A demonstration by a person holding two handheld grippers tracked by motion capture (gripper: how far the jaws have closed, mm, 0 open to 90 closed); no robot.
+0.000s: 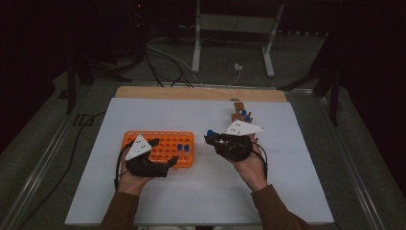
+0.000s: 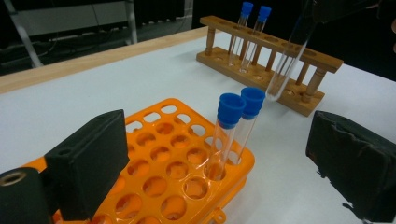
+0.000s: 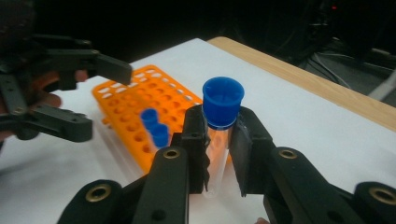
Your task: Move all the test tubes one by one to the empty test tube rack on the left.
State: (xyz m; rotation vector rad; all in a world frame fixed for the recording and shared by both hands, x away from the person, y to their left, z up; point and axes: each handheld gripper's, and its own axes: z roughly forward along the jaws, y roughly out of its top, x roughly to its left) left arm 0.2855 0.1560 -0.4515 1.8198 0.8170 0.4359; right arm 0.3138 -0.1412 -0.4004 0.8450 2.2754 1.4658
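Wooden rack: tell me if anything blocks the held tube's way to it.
Nothing visible does. The right gripper holds the capped tube above bare table; the wooden rack has free holes beside its two tubes.

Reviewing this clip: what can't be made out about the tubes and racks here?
- Held tube: lower end hidden behind the right gripper in the right gripper view.
- Orange rack: left part covered by the left gripper in the high view.
- Wooden rack: holes too small to count there.

Two tubes (image 2: 236, 128) in plastic rack (image 1: 160, 148); wooden rack (image 2: 268, 60) behind, holding two tubes.
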